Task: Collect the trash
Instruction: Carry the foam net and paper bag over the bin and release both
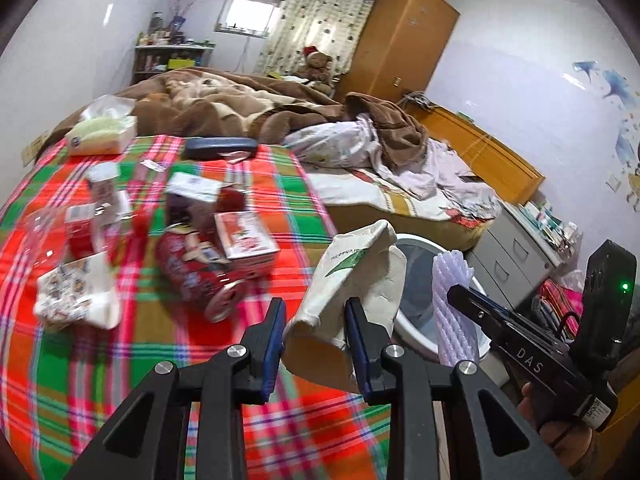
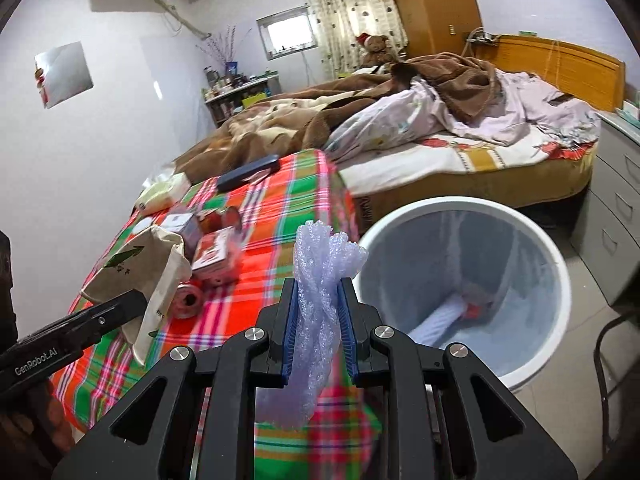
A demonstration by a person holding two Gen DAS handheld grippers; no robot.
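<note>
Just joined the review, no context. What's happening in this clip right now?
A person with a gripper in each hand is clearing trash off a plaid-covered surface. The left gripper is shut on a crumpled paper bag; the right gripper is shut on a wad of lilac foam wrap. Both are held up beside a white bin, which already has some scraps at the bottom. Cans and small boxes remain on the cloth.

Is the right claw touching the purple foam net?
Touching. The right wrist view shows the right claw squeezing the purple foam net between both pads.
</note>
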